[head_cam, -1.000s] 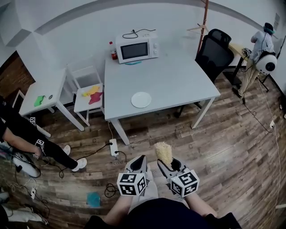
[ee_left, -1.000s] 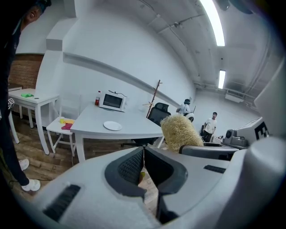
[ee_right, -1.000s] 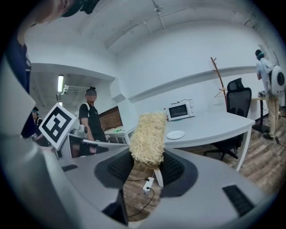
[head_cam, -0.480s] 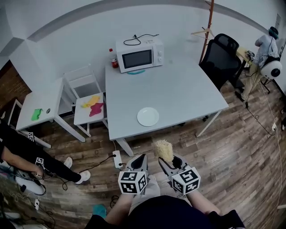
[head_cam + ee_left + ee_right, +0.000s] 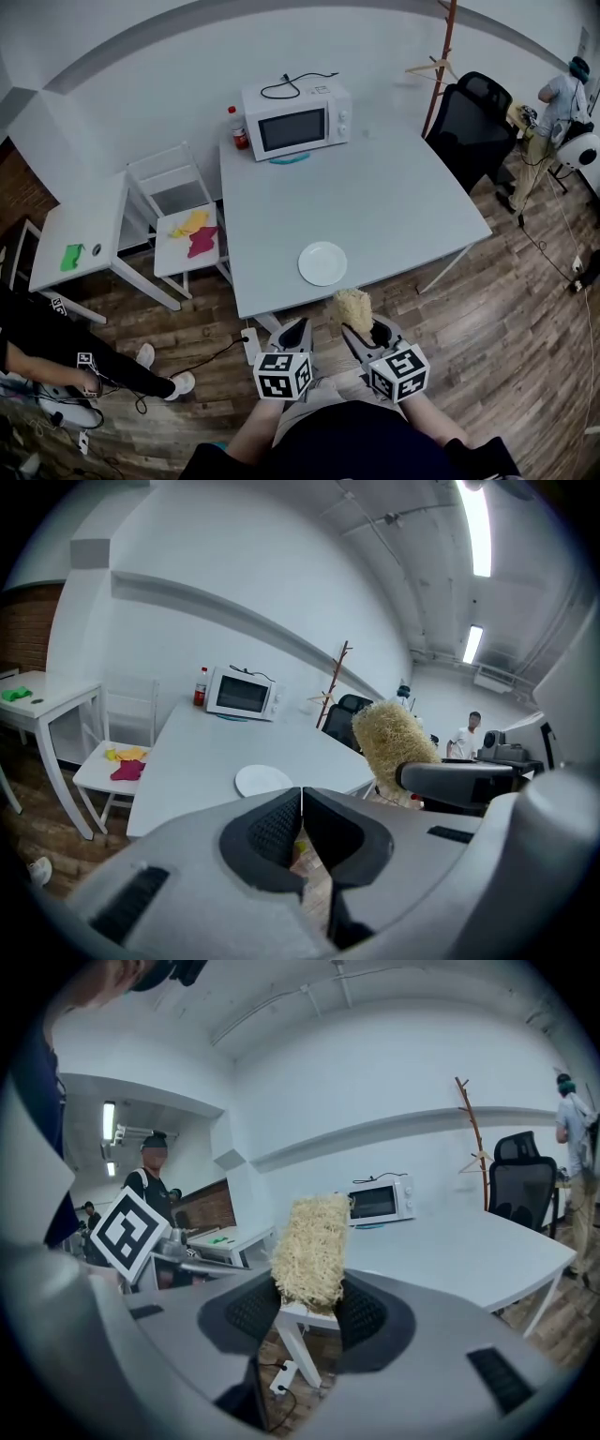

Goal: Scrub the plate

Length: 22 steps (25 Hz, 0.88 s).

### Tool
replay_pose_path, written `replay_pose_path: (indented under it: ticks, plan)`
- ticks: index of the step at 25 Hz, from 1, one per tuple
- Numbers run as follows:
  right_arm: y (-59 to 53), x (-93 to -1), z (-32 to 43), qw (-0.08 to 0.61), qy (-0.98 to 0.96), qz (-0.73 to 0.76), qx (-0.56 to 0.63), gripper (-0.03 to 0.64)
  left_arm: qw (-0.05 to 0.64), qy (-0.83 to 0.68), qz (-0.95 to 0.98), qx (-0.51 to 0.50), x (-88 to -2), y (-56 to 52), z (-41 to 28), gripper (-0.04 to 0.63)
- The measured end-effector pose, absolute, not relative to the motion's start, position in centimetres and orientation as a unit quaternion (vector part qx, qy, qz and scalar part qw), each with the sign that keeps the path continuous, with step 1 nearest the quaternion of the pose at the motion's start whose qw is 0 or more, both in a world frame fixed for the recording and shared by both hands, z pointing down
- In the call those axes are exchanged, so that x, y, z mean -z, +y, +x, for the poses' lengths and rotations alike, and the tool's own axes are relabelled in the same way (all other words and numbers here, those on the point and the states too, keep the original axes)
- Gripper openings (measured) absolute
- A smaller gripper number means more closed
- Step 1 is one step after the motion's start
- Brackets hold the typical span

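Pointing forward side by side near the table edge, left gripper clenched empty, right gripper grasping the loofah scrubber

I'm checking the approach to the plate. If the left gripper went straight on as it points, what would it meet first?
Probably the table's near edge, close by the plate; depth is unclear.

Round white plate on a pale grey-white rectangular table — straw-yellow fibrous scrub pad. Grey left gripper and grey right gripper, cubes patterned black-and-white — brown wood-plank floor.
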State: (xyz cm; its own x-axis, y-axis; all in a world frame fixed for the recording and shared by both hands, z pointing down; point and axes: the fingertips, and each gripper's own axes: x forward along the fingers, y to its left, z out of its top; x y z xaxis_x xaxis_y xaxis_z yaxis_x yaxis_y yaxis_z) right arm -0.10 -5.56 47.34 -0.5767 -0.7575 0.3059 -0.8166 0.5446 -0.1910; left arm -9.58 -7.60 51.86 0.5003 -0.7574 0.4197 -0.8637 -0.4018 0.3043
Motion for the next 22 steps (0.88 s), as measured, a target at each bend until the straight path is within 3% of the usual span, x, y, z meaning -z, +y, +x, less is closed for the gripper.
replay_pose_path:
  ticks: [22]
  plan:
    - [-14.6, -52.1, 0.8, 0.138, -0.860, 0.458, -0.178, 0.172, 0.288, -0.484, 0.815, -0.134, -58.0, -17.1, -10.2, 0.025]
